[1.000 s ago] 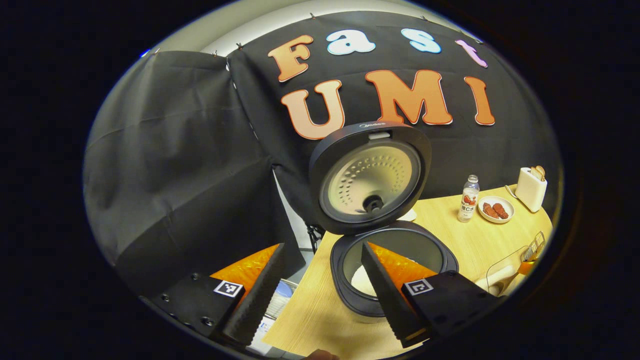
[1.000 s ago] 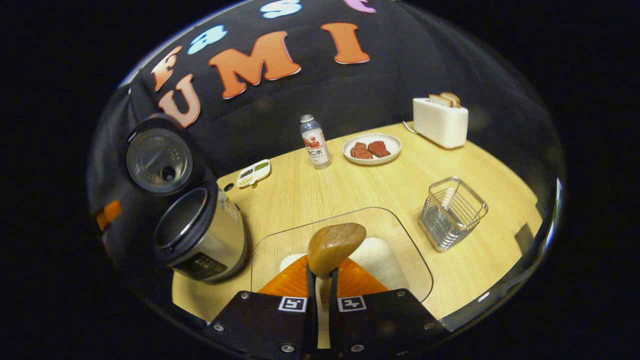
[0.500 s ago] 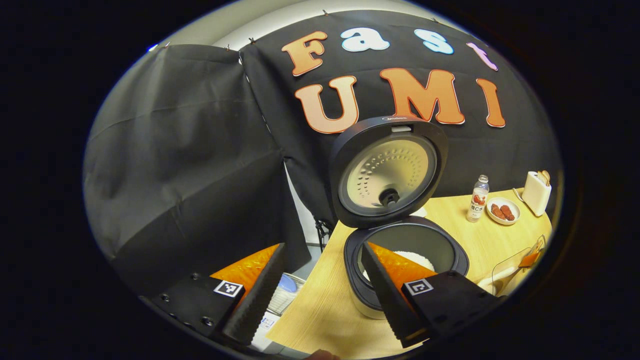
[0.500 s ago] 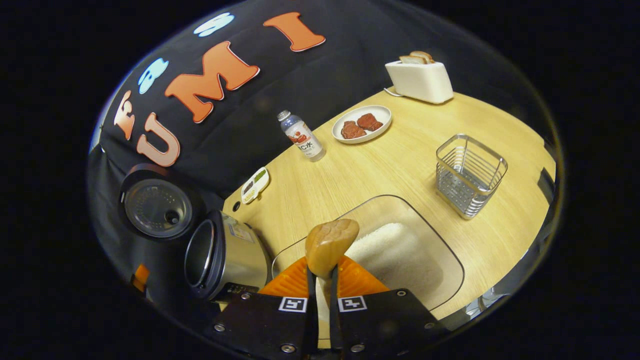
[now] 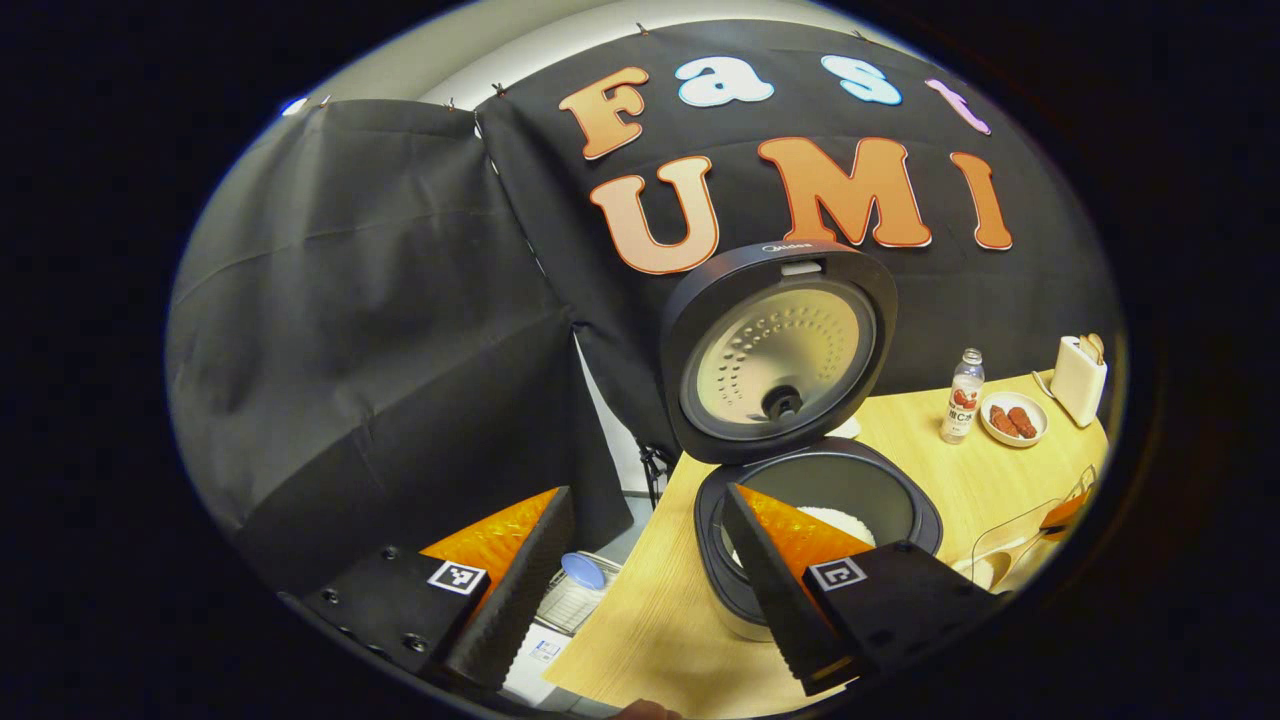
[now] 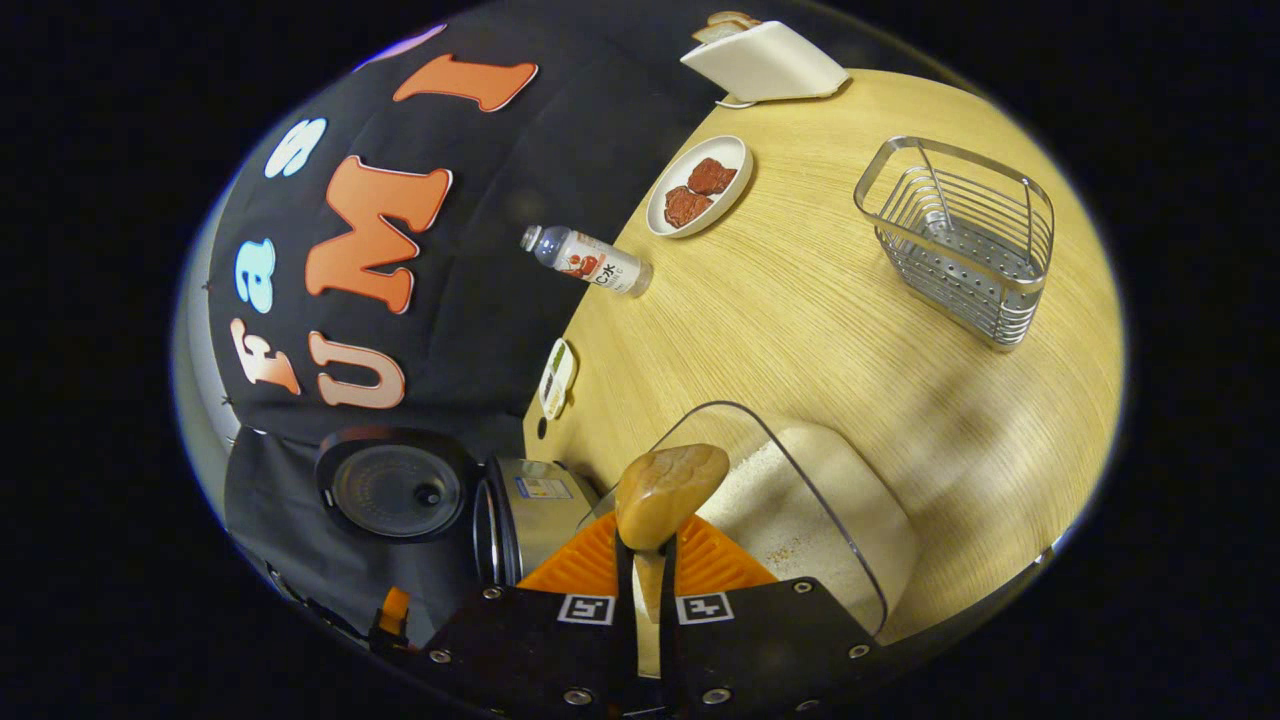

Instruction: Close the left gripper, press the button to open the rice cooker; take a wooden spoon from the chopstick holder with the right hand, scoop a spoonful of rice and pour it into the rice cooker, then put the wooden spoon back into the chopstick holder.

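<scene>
The rice cooker stands at the table's left end with its lid swung up; white rice shows in its pot. My left gripper hangs open in front of it, holding nothing. My right gripper is shut on the wooden spoon, whose bowl sticks out above a clear tray of rice. That view is rolled strongly, with the rice cooker at lower left. The wire chopstick holder stands apart at the upper right.
A bottle, a plate with meat pieces and a white toaster stand along the far side of the wooden table. A small flat item lies by the wall. The clear tray lies right of the cooker.
My right gripper has rolled strongly with the spoon, so the table now tilts and the cooker has sunk to the lower left. The left gripper view shifted slightly; the cooker sits a little farther right.
</scene>
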`<state>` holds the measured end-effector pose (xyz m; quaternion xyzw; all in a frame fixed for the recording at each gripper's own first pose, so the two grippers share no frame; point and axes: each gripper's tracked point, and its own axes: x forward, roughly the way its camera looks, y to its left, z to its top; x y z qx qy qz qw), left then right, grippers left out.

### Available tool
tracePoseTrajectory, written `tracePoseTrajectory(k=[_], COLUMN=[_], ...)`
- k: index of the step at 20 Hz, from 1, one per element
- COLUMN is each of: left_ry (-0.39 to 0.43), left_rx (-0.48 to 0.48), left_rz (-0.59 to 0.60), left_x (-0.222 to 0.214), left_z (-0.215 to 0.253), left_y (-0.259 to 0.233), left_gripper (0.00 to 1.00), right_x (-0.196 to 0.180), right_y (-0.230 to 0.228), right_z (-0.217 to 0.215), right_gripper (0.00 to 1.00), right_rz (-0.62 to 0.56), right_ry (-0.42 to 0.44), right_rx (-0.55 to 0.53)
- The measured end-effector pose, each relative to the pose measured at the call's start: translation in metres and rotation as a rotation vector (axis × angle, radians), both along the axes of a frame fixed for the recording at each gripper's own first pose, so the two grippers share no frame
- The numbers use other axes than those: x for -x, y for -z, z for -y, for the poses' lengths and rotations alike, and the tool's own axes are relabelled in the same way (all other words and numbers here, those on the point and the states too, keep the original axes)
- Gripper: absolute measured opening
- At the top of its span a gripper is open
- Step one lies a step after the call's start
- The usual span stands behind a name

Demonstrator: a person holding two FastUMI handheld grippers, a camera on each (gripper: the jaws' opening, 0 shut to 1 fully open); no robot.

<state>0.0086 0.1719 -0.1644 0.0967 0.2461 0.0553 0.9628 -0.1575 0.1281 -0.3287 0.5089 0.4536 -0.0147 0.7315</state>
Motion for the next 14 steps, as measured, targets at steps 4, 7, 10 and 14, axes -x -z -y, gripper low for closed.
tracePoseTrajectory(k=[4, 7, 10, 14], left_ry=[0.015, 0.029, 0.026, 0.0], left_rx=[0.011, 0.024, 0.043, 0.052], left_rz=[0.021, 0.044, 0.06, 0.081], left_x=[-0.009, -0.016, -0.019, -0.02], left_z=[0.021, 0.04, 0.051, 0.052], left_y=[-0.008, -0.015, -0.019, -0.023], left_gripper=[0.96, 1.0, 0.96, 1.0], right_x=[-0.005, -0.013, -0.022, -0.039], right_y=[-0.013, -0.021, -0.033, -0.061], right_z=[0.028, 0.046, 0.066, 0.074], right_gripper=[0.08, 0.08, 0.08, 0.08], right_rz=[0.035, 0.046, 0.067, 0.087], right_ry=[0.028, 0.049, 0.096, 0.141], right_rx=[-0.071, -0.131, -0.204, -0.375])
